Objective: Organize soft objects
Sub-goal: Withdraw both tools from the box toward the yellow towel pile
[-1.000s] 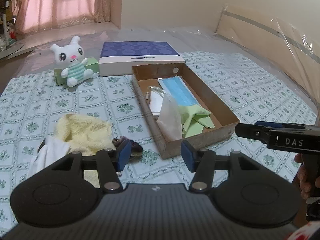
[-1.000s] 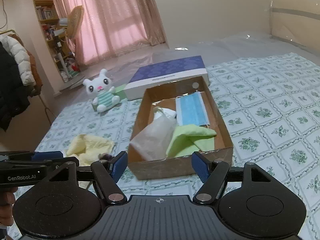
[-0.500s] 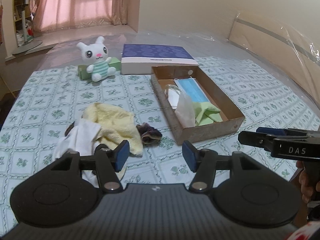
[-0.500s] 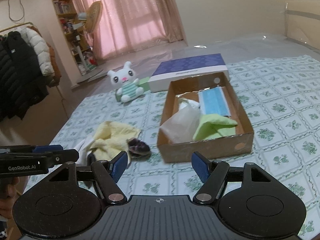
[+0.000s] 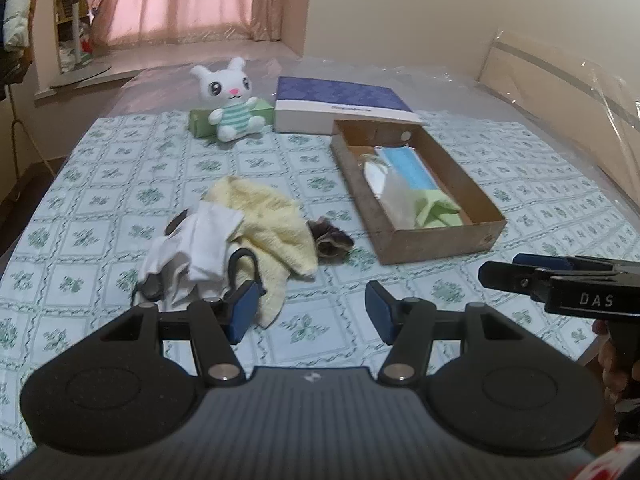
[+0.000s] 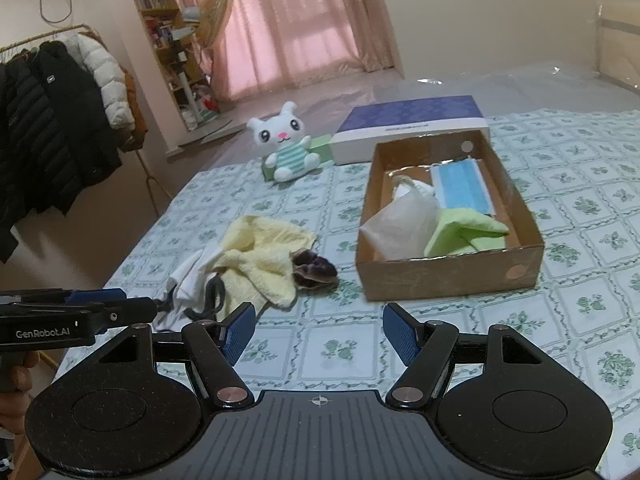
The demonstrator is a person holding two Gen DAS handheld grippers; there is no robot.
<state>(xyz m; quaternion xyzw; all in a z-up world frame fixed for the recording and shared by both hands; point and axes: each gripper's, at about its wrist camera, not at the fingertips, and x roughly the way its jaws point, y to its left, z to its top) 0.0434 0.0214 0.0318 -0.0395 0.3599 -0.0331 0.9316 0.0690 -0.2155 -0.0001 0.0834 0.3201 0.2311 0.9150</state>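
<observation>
A pile of soft things lies on the patterned bed cover: a yellow towel (image 5: pixel 268 220), a white cloth (image 5: pixel 200 248) with a black strap, and a dark scrunchie (image 5: pixel 330 236). To their right stands an open cardboard box (image 5: pixel 440 240) holding a blue face mask (image 5: pixel 404 168), a green cloth (image 5: pixel 438 210) and a clear bag (image 5: pixel 394 196). My left gripper (image 5: pixel 312 314) is open and empty, just short of the pile. Equally open and empty, my right gripper (image 6: pixel 318 330) hovers in front of the scrunchie (image 6: pixel 314 272) and the box (image 6: pixel 440 276).
A white plush bunny (image 5: pixel 230 100) sits at the far side against a small green box (image 5: pixel 200 122). A purple-topped flat box (image 5: pixel 340 104) lies behind the cardboard box. Jackets (image 6: pixel 52 120) hang on a rack left of the bed. Clear plastic sheeting covers the far bed.
Both grippers have drawn back from the cardboard box, so more of the bed shows. The left view has swung left onto the cloth pile. Both stay open and empty.
</observation>
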